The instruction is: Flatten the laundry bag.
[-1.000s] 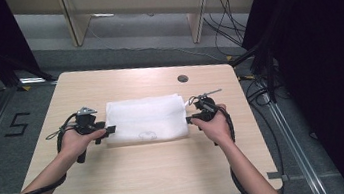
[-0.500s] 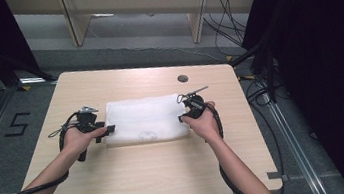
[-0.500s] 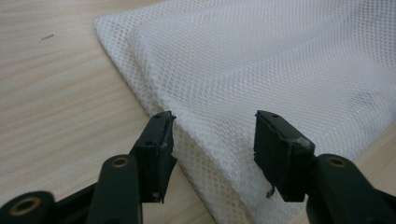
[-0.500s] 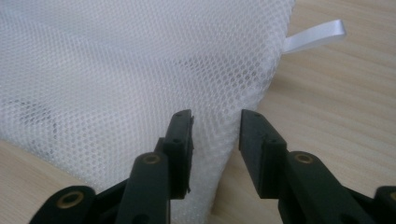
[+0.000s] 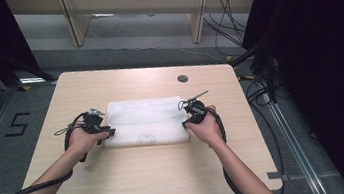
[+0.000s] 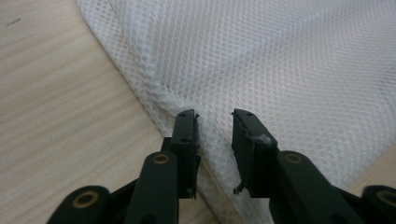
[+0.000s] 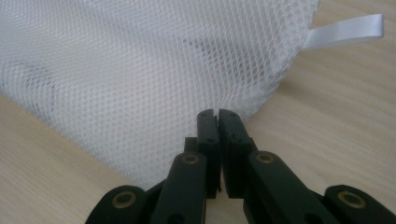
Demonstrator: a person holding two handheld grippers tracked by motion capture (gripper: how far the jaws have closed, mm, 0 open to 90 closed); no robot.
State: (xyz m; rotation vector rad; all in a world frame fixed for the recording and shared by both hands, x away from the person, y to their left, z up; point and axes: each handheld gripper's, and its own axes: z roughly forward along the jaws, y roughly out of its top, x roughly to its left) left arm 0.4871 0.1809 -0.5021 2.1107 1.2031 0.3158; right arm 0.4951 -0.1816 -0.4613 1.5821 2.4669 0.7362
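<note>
Right hand-held gripper (image 7: 218, 114): jaws just drawn together, clenched on the edge of the white mesh bag (image 5: 147, 121); the pinched fabric itself is hidden between the pads. Left hand-held gripper (image 6: 214, 116): jaws just narrowed, a gap remaining, mesh bunched between them; whether the pads press it is hard to tell. Mesh bag: flat on the wooden counter (image 5: 140, 177), mid-surface, between both hands. White ribbon loop (image 7: 345, 29) at one corner. Bag contents indistinct through the mesh.

Both forearms stretched forward, left gripper (image 5: 106, 132) fingers just closing, still parted, right gripper (image 5: 186, 120) fingers pinched together
</note>
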